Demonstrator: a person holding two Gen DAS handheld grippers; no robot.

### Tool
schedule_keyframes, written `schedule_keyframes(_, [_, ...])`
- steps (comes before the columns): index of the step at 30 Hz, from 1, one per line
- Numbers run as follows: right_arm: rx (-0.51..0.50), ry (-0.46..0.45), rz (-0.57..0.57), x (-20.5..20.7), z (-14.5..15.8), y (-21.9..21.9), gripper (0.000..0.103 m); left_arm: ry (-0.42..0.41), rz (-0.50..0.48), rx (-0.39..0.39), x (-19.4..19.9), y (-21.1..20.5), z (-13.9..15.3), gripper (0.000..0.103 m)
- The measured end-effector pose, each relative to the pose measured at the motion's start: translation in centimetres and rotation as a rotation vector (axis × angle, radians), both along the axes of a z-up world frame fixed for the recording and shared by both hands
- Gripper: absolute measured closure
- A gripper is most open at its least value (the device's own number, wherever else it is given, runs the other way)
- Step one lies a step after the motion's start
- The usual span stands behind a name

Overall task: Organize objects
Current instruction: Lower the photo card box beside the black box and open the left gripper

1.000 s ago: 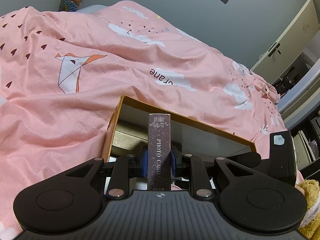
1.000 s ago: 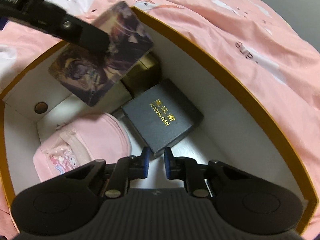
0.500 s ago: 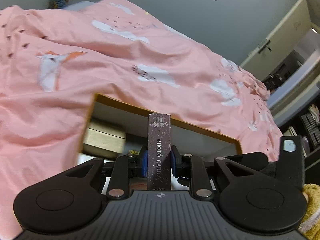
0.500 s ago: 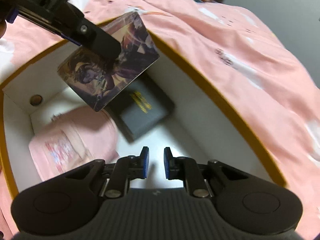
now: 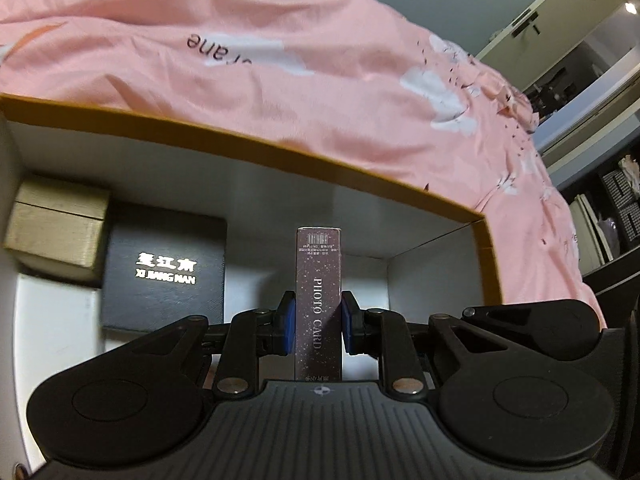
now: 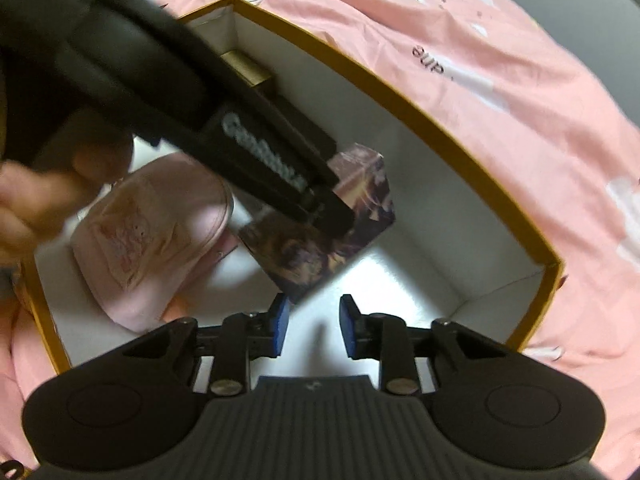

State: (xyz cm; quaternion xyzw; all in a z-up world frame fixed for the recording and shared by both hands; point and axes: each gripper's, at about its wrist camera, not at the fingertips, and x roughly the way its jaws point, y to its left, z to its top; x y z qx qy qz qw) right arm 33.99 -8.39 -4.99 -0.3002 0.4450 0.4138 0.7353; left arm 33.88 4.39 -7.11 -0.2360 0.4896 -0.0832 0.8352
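- The left tool (image 5: 318, 322) is clenched on the card box (image 5: 318, 304), holding it upright inside the carton (image 5: 248, 148), above its white floor.
- The right tool (image 6: 313, 328) is released, pads apart, over the carton's near end.
- In the carton: a black case (image 5: 162, 272), a gold box (image 5: 56, 228), a pink pouch (image 6: 148, 236).
- The carton sits on the bed (image 5: 280, 60).

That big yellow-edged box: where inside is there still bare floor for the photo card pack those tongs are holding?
Bare white floor lies in the storage box at its right end, between the black box and the end wall. The left is crowded: gold box, black box, pink pouch. The left tongs grip the photo card pack over the free patch.
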Motion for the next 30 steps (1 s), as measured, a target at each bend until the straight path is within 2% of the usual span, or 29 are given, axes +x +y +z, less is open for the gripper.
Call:
schedule_keyframes(4, [0.016, 0.063, -0.058, 0.8, -0.9, 0.1, 0.072, 0.038, -0.008, -0.024, 0.7, 0.2, -1.0, 0.078])
schedule_keyframes(10, [0.011, 0.106, -0.122, 1.3, -2.1, 0.6, 0.072, 0.076, -0.006, -0.045, 1.0, 0.9, -2.0, 0.078])
schedule_keyframes(13, [0.016, 0.131, -0.166, 1.8, -2.5, 0.7, 0.072, 0.068, 0.006, -0.002, 0.9, 0.9, -1.5, 0.075])
schedule_keyframes(17, [0.037, 0.169, -0.213, 2.5, -2.9, 0.6, 0.072, 0.036, 0.009, 0.041, 0.4, 1.4, -0.6, 0.066])
schedule_keyframes(20, [0.045, 0.178, -0.226, 2.6, -3.1, 0.8, 0.072, 0.011, 0.005, 0.057, -0.1, 1.7, 0.2, 0.066])
schedule_keyframes(25, [0.047, 0.156, -0.203, 2.3, -3.1, 1.2, 0.071, -0.043, -0.004, 0.108, -0.9, 2.0, 1.9, 0.064])
schedule_keyframes(30, [0.049, 0.128, -0.153, 1.8, -3.0, 1.9, 0.071, -0.058, -0.014, 0.153, -1.2, 1.7, 2.5, 0.064])
